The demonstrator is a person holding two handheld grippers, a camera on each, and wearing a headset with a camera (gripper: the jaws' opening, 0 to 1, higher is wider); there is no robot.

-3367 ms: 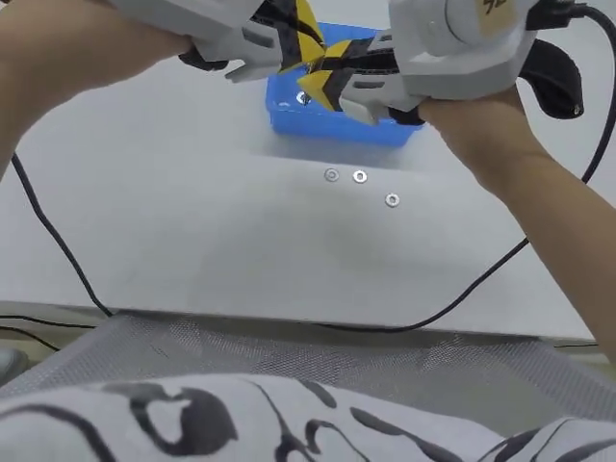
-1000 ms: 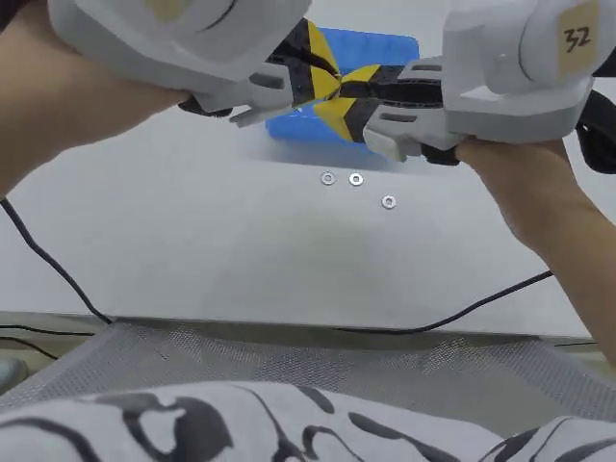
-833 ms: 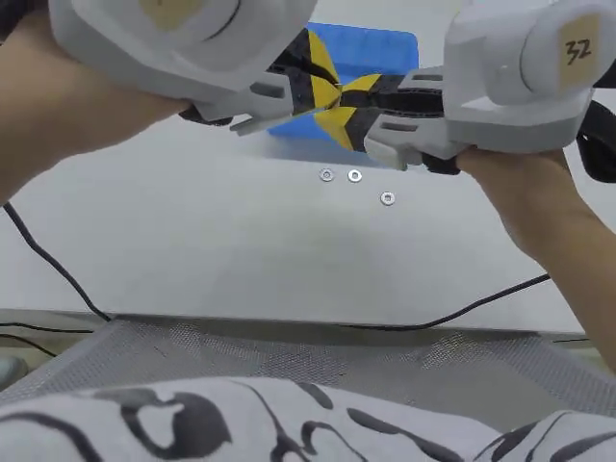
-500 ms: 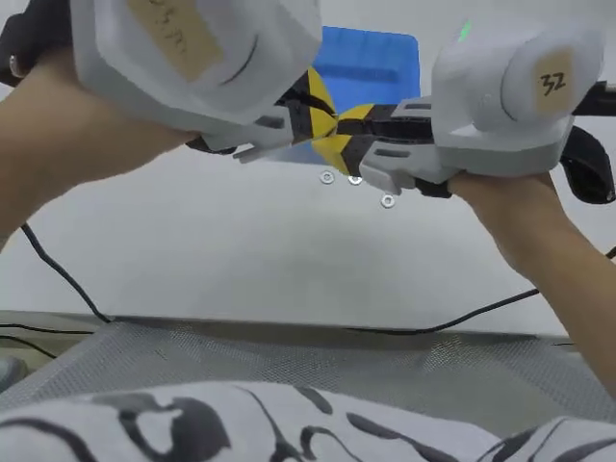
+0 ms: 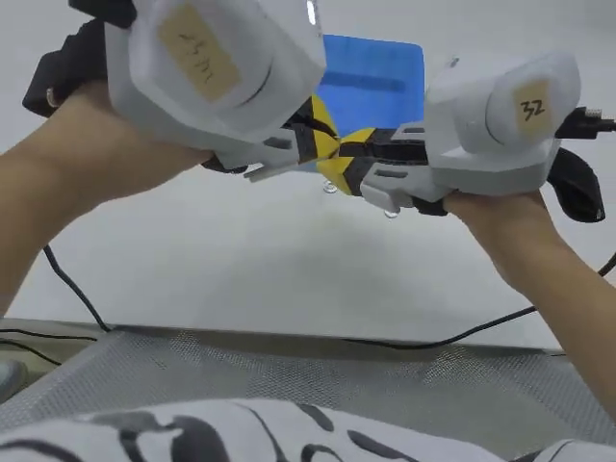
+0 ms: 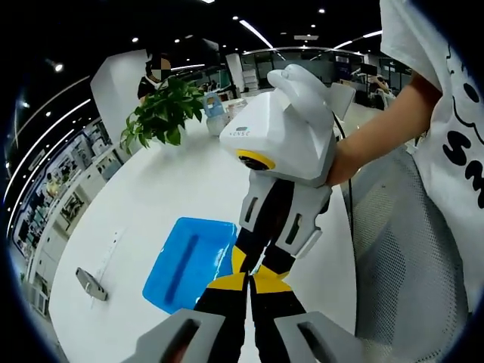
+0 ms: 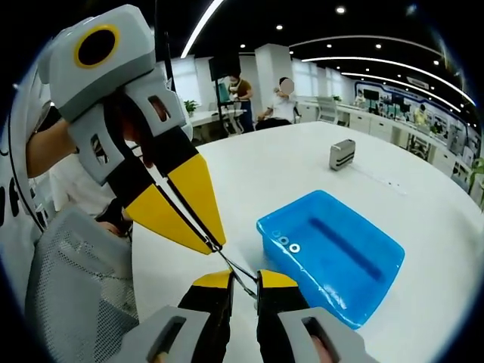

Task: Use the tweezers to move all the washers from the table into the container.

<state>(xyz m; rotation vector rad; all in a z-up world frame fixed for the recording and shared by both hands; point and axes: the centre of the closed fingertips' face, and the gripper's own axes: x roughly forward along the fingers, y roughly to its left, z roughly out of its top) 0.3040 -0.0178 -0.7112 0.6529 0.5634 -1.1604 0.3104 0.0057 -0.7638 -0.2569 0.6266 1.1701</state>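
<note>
The container stands on the desk towards its far edge, washers inside by one wall; before it the left gripper and right gripper meet tip to tip, tweezers between them.

Middle blocked, near desk open
Left gripper and right gripper meet tip to tip before the container, tweezers between.

Two grippers, the left gripper and the right gripper, meet on one pair of tweezers. One blue container lies ahead of the right gripper, with three washers inside. Two loose washers peek out just under the right gripper's fingers. One small metal box sits beyond the container, and one potted plant far ahead of the left gripper.
</note>
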